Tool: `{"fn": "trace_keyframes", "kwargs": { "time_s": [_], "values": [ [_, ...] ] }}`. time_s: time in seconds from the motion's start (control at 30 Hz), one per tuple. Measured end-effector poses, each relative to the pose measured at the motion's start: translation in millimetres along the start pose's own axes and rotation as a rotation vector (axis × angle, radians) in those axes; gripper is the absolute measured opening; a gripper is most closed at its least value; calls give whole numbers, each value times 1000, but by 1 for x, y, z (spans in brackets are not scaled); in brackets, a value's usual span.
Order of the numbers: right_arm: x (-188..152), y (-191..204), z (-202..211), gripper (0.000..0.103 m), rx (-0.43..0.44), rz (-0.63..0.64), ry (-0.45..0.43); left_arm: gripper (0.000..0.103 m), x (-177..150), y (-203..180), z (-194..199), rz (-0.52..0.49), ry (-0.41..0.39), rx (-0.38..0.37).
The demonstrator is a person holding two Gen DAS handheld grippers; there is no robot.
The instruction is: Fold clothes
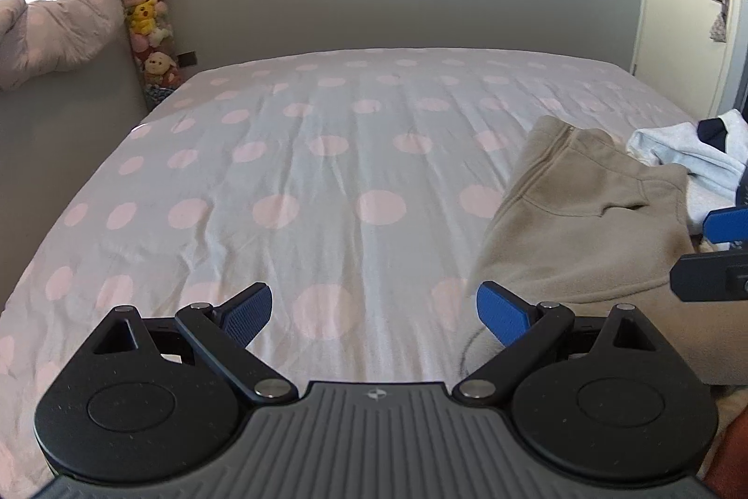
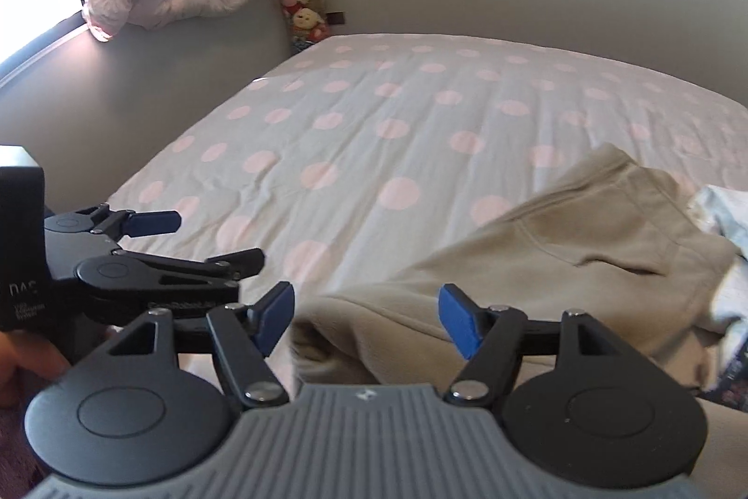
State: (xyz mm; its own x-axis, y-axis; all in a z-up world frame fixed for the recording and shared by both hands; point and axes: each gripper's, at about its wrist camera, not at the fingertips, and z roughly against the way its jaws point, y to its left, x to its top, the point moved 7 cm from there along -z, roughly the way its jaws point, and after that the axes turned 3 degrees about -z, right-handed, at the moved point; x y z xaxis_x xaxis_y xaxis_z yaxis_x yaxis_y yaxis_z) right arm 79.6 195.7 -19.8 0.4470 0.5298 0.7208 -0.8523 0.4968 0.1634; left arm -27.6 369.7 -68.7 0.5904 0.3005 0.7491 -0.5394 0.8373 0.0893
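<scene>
- Your left gripper is wide open and holds nothing. It hangs over the bare grey bed sheet with pink dots.
- Your right gripper is wide open too, and its pads press on nothing. The soft tan fleece garment lies just under and ahead of it.
- That tan garment sits on the right side of the bed, lumpy and partly doubled over. A pale blue and white piece of clothing lies just beside it, touching its far edge.
- Pick one corner of the tan cloth for each gripper, I think.
- Grab only the top layer, near the edge, not the sheet below.
- Pull it onto the bare sheet and spread it flat first.
- Keep clear of the pale blue cloth so it does not drag along.
</scene>
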Motion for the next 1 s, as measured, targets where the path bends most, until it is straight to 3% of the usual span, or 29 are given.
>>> {"fn": "trace_keyframes", "kwargs": {
  "time_s": [0.13, 0.23, 0.43, 0.6, 0.63, 0.67, 0.7, 0.73, 0.8, 0.83, 0.87, 0.93, 1.0],
  "values": [
    [-21, -41, 24, 88, -81, -20, 31, 96, -6, -26, -6, -82, 21, -63],
    [-45, -67, 36, 91, -141, -27, 76, 96, -18, -43, -12, -151, 59, -91],
    [-78, -112, 42, 95, -278, 14, 134, 96, -35, -55, -36, -231, 120, -33],
    [-81, -120, 18, 97, -211, 10, 173, 93, -41, -61, -54, -226, 161, -27],
    [-82, -118, 10, 97, -192, 12, 182, 86, -41, -62, -56, -219, 169, -41],
    [-82, -116, 1, 97, -178, 20, 192, 72, -41, -64, -59, -212, 177, -57],
    [-83, -113, -8, 97, -166, 29, 201, 64, -39, -64, -62, -189, 191, -99],
    [-82, -111, -16, 97, -155, 35, 204, 49, -39, -65, -64, -158, 204, -143],
    [-81, -106, -32, 77, -134, 46, 209, 45, -37, -62, -68, -104, 220, -175],
    [-80, -103, -40, 43, -124, 51, 211, 43, -34, -61, -69, -101, 213, -175],
    [-77, -101, -47, 28, -110, 38, 215, 36, -32, -61, -69, -101, 205, -175],
    [-65, -95, -55, 18, -115, 29, 199, 22, -24, -54, -69, -77, 192, -163],
    [-43, -86, -55, 17, -117, 45, 148, 21, -11, -44, -69, -38, 183, -170]
  ]
}}
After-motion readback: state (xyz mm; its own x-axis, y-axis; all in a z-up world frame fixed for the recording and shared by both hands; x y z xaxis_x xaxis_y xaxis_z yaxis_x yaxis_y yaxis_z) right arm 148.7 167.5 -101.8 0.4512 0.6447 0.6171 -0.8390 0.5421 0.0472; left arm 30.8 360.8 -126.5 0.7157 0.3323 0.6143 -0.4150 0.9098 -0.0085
